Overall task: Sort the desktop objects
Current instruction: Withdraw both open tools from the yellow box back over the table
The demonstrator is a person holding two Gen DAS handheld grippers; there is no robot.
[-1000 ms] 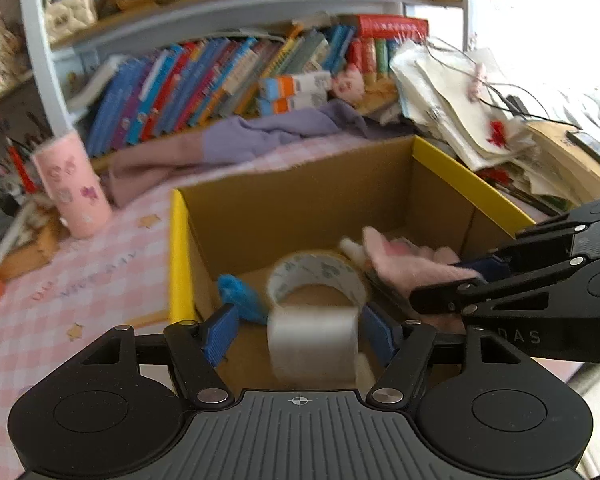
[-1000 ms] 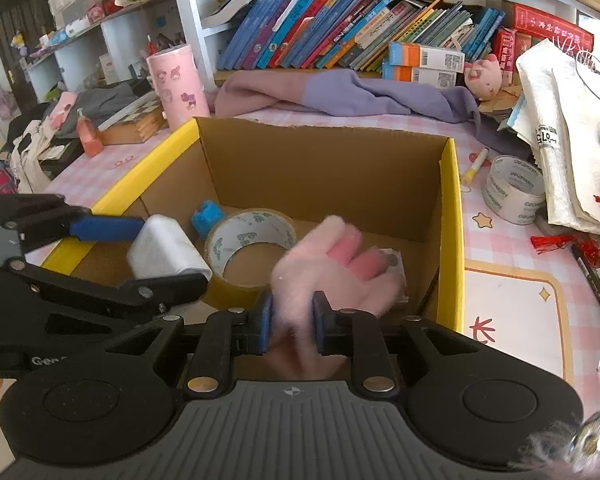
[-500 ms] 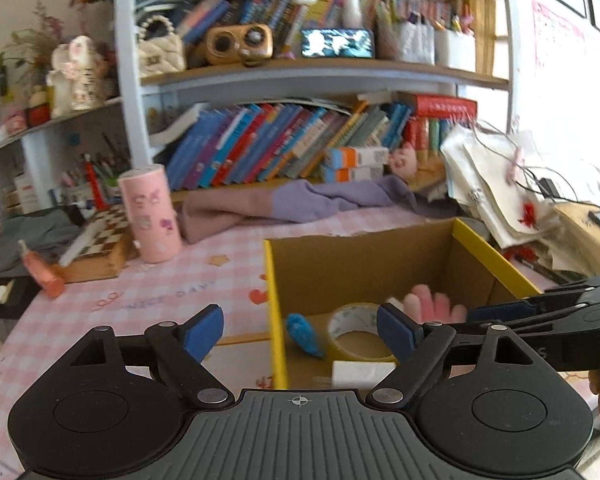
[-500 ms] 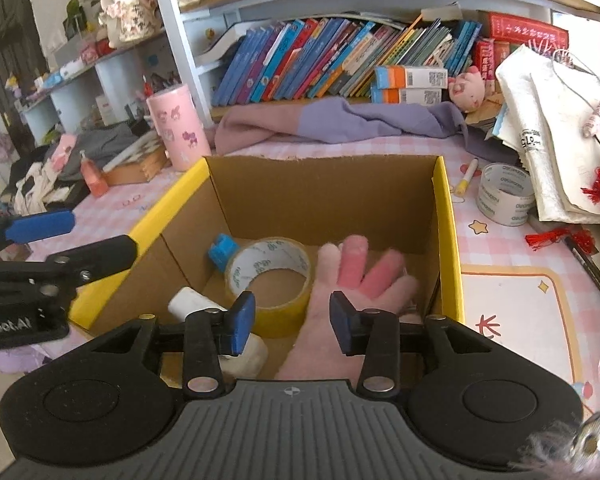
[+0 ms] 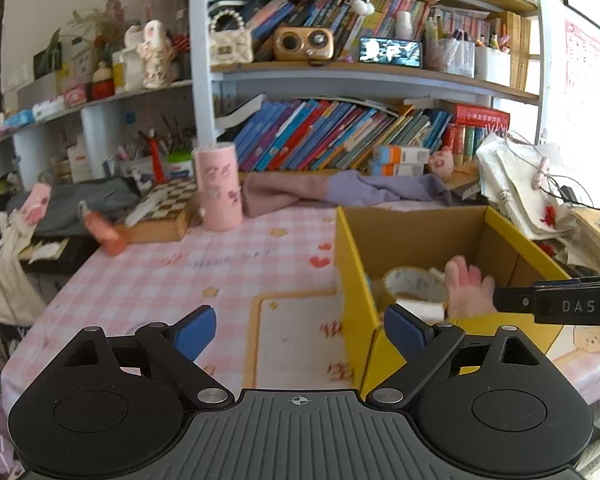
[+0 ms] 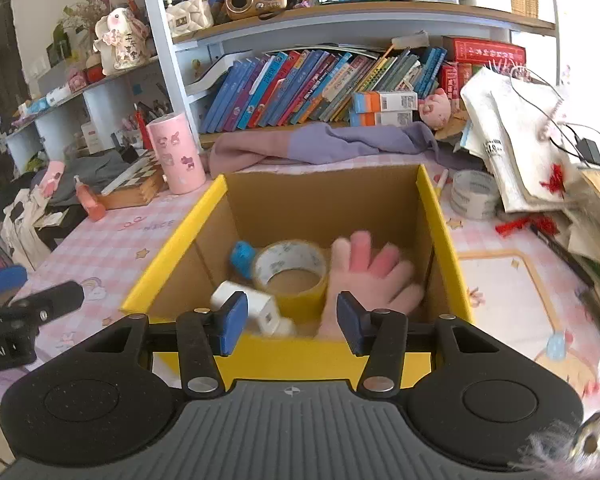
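Cardboard box (image 6: 324,200) with yellow rims lies just ahead of the right gripper (image 6: 288,322); inside it, beyond the spread jaws, sit the pink plush glove (image 6: 372,276), tape roll (image 6: 290,270), white roll (image 6: 248,304) and blue bit (image 6: 242,256). Best now to lift clear without snagging the rim. The left gripper (image 5: 298,330) hovers empty, jaws wide, left of the box, level over the checked tablecloth (image 5: 172,280).

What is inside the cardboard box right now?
Inside the cardboard box: tape roll, pink glove, white roll, small blue item. The near wall and the glove hide part of the floor.
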